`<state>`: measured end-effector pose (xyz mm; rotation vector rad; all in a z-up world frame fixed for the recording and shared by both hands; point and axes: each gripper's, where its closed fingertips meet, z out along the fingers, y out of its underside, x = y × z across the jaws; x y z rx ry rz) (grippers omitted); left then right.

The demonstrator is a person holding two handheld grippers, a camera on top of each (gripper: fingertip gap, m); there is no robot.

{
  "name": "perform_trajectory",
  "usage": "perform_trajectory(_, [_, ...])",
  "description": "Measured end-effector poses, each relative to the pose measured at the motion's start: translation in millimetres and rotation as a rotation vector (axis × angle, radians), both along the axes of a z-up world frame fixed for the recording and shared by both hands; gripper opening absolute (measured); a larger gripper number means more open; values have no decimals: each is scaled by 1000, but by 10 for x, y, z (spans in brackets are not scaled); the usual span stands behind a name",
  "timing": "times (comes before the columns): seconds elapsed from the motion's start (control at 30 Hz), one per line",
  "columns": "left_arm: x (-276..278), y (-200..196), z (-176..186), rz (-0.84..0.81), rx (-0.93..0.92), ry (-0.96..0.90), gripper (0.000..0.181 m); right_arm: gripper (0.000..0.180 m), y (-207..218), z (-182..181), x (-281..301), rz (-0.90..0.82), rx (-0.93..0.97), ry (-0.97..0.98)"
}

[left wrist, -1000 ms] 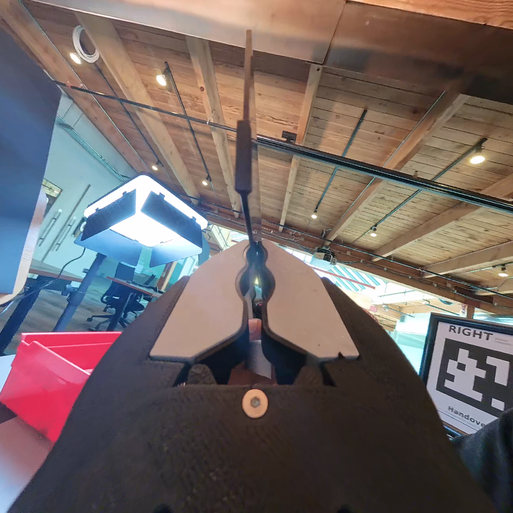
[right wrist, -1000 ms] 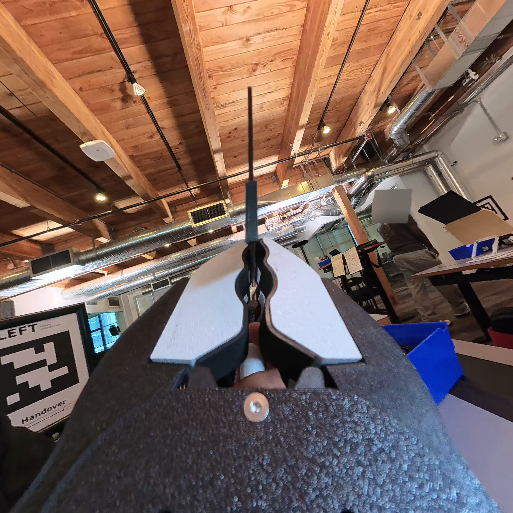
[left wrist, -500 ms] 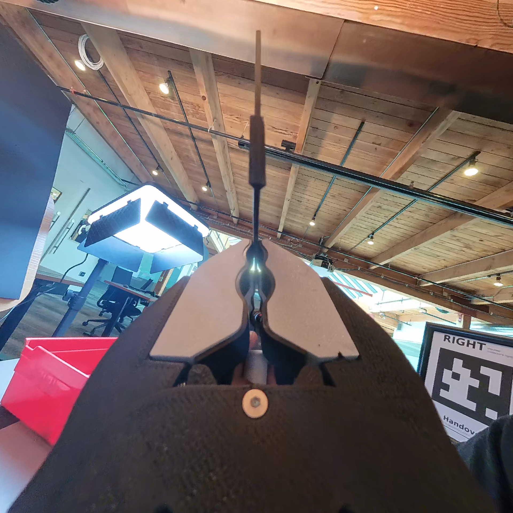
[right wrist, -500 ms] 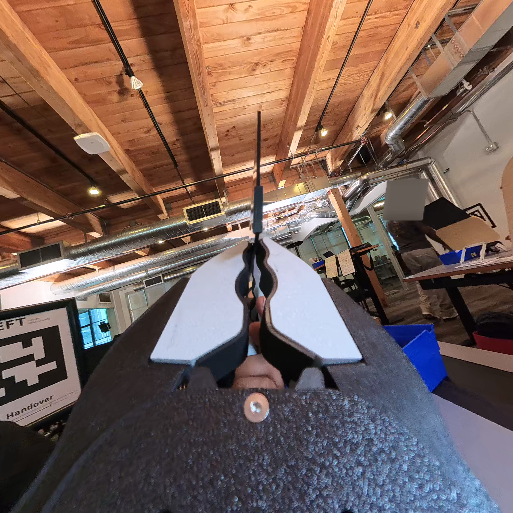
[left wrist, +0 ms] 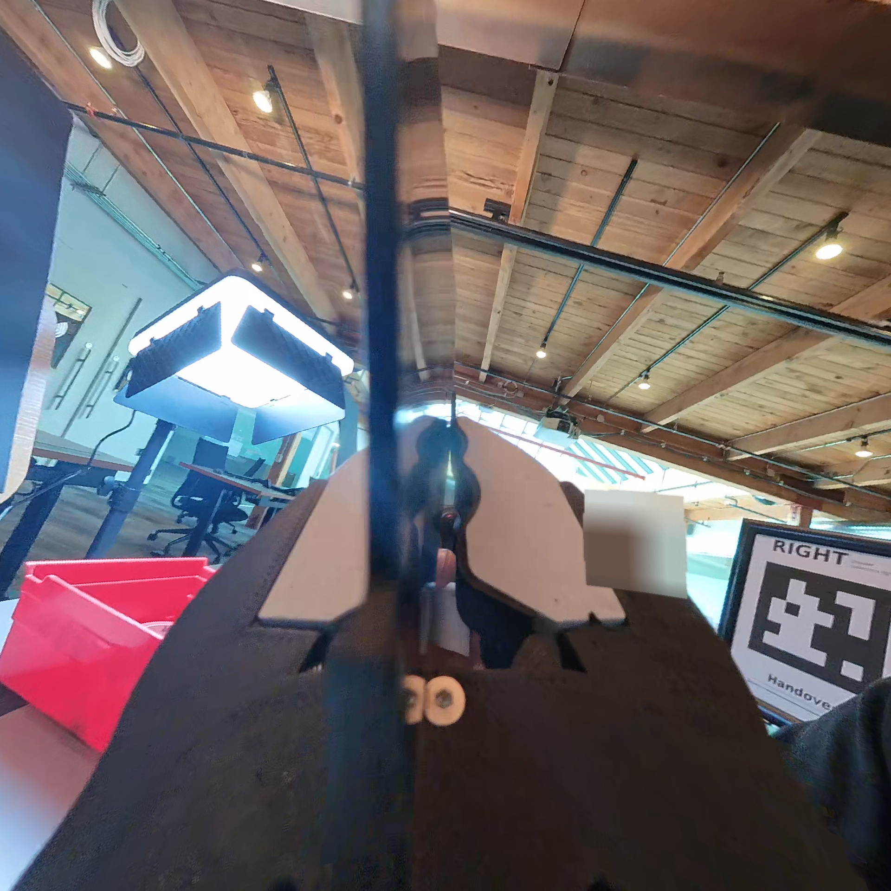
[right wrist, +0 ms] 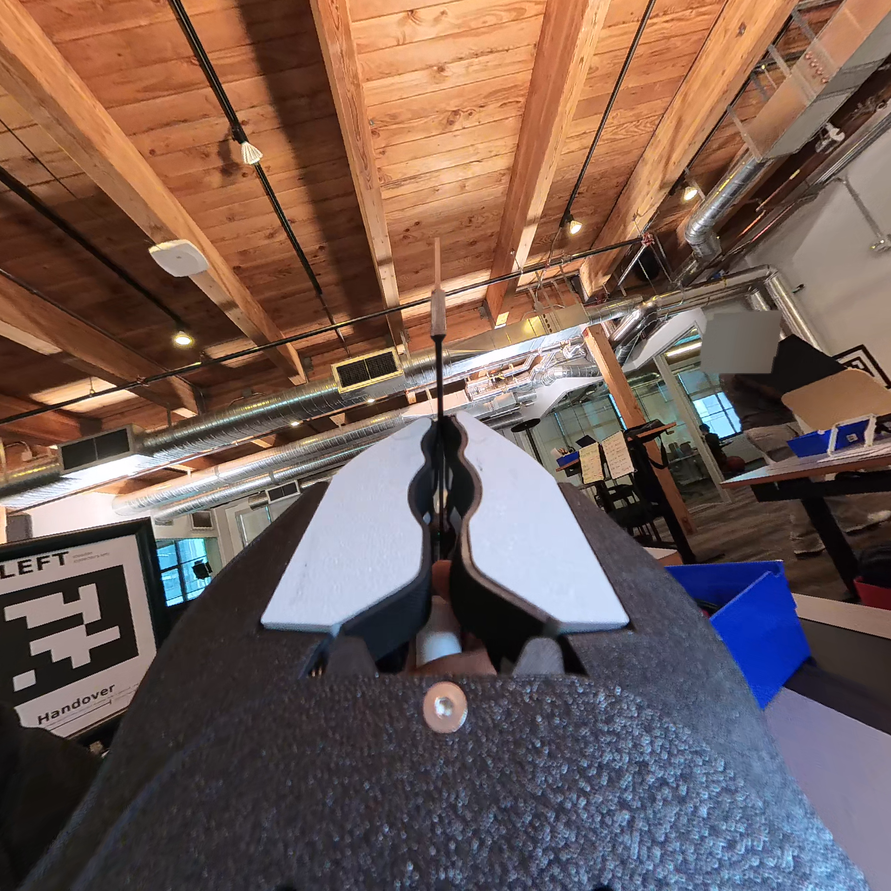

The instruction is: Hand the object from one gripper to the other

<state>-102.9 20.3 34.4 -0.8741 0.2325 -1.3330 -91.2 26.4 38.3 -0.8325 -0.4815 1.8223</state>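
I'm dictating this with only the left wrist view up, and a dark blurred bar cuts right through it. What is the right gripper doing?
Observer: The right gripper is shut on a thin stick that points up from its fingertips toward the wooden ceiling.
Operator: Is there a bin on that side?
Observer: Yes, a blue bin sits low to that gripper's right.
Operator: Is anyone nearby?
Observer: A person stands far off at the right, behind a table.
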Motion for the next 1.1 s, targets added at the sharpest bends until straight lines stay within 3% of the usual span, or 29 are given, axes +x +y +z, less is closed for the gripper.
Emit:
perform_trajectory(0.17, [-20, 18, 0, -2, -16, 71, 2, 2, 29, -21, -17, -10, 35, -57])
perform_trajectory(0.27, [-87, 18, 45, -44, -34, 134, 2, 24, 102, -18, 54, -59, 114, -127])
perform_trajectory(0.4, [-120, -29, 27, -34, -28, 355, 1, 30, 136, -44, 141, -43, 213, -227])
perform_trajectory(0.5, [-74, -72, -17, -35, -33, 473, 1, 25, 86, -94, 134, 6, 252, -283])
perform_trajectory(0.53, [-49, -68, -47, -36, -41, 498, 2, 11, 54, -110, 124, 15, 268, -287])
perform_trajectory(0.73, [-64, -37, -1, -19, -33, 412, 2, 3, -1, -56, 117, 63, 203, -163])
perform_trajectory(0.83, [9, -22, 23, 17, -14, 336, 23, 2, -35, 24, 149, 124, 107, -13])
perform_trajectory(1.1, [87, -62, 55, 32, 11, 265, 5, 2, -65, -22, 90, 120, 31, 74])
